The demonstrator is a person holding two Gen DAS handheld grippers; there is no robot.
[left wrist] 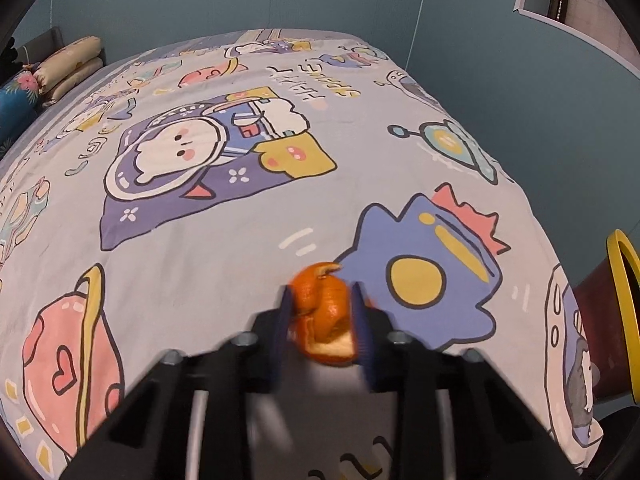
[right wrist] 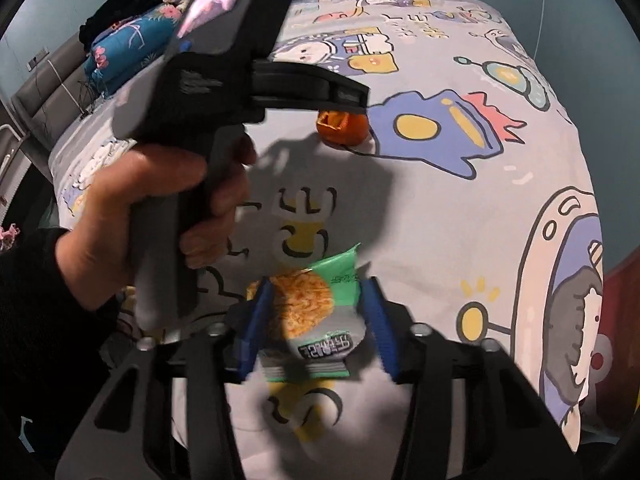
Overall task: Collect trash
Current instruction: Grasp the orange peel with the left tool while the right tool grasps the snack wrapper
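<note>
An orange peel [left wrist: 324, 308] rests on the cartoon-print bedspread [left wrist: 200, 240], and my left gripper [left wrist: 323, 300] is shut on it, blue pads pressing both sides. In the right wrist view that left gripper [right wrist: 348, 110], held by a person's hand [right wrist: 160, 200], points down onto the same orange peel [right wrist: 342, 126]. Nearer the bed's edge lies a green and grey snack wrapper [right wrist: 316, 312] with a picture of a round cracker. My right gripper [right wrist: 318, 300] is shut on the wrapper, its blue pads against the wrapper's two sides.
A dark red bin with a yellow rim [left wrist: 620, 320] stands off the bed's right side, and its red side [right wrist: 618, 320] also shows in the right wrist view. Folded quilts and pillows [left wrist: 64, 64] are stacked at the head of the bed. Teal walls surround the bed.
</note>
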